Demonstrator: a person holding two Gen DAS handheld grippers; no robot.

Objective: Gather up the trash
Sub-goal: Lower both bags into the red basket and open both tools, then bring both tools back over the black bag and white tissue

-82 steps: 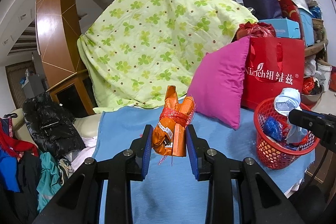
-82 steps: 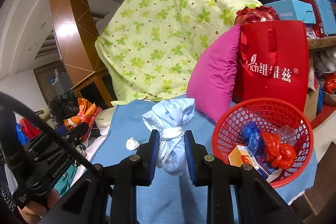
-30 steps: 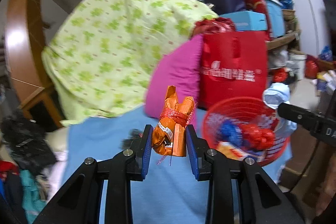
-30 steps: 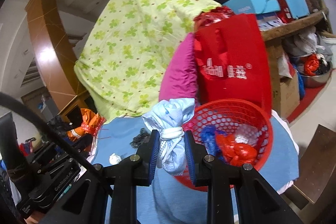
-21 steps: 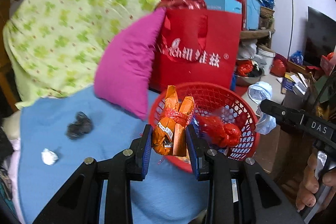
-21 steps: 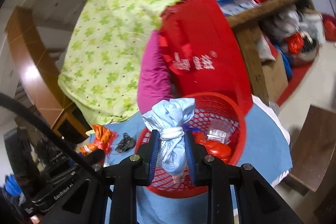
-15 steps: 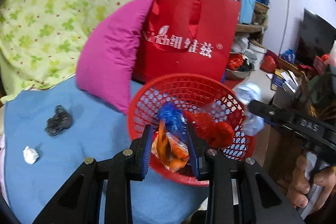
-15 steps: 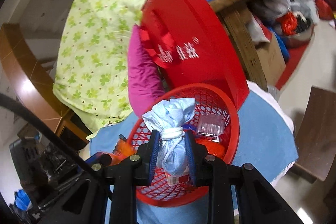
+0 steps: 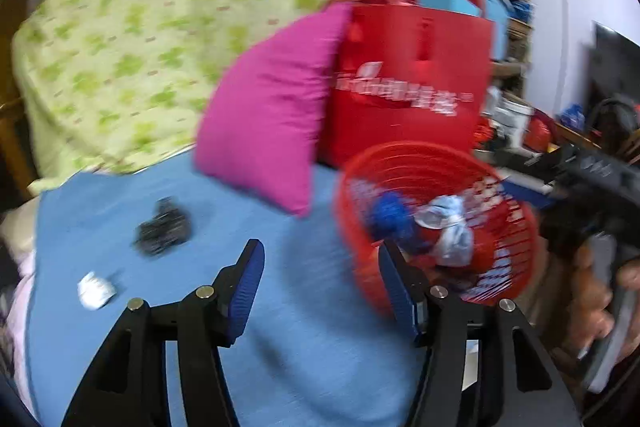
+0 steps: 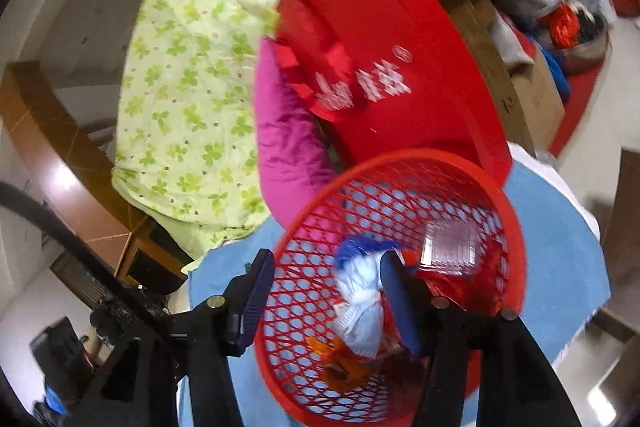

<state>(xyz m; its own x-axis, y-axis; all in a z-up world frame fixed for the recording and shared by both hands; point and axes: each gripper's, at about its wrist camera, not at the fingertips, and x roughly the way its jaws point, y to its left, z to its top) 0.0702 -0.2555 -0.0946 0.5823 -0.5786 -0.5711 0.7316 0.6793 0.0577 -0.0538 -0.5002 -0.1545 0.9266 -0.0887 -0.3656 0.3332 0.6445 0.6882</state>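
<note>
We start at the left, where two scraps wait on the blue cloth (image 9: 312, 347): a white paper ball (image 9: 94, 291) near the edge and a crumpled black scrap (image 9: 163, 226) beyond it, well apart from the basket. The left tool (image 9: 320, 279) hangs over bare cloth, its jaws opening, with nothing between them. Our next reach with it should go to those two, one scrap per trip, and the black one looks loose enough to need a pinch through its middle.

Moving right, the red basket (image 9: 516, 203) stands just beside the pink pillow (image 9: 272, 123) and in front of the red bag (image 9: 408, 83). The pale blue bundle (image 10: 362, 297) lies inside, among a blue wad, red plastic and an orange wrapper (image 10: 340, 367). The right tool (image 10: 326, 289) is above the basket's mouth, its jaws opening around the bundle, which sits against the right finger; the pads do not appear to press it, though blur makes that hard to tell.

To finish this drop well, we should let the jaws spread fully and lift straight up, so no fingertip snags the mesh or drags the bundle out. The basket sits near the cloth's edge, so we should keep any sideways push off its rim.
</note>
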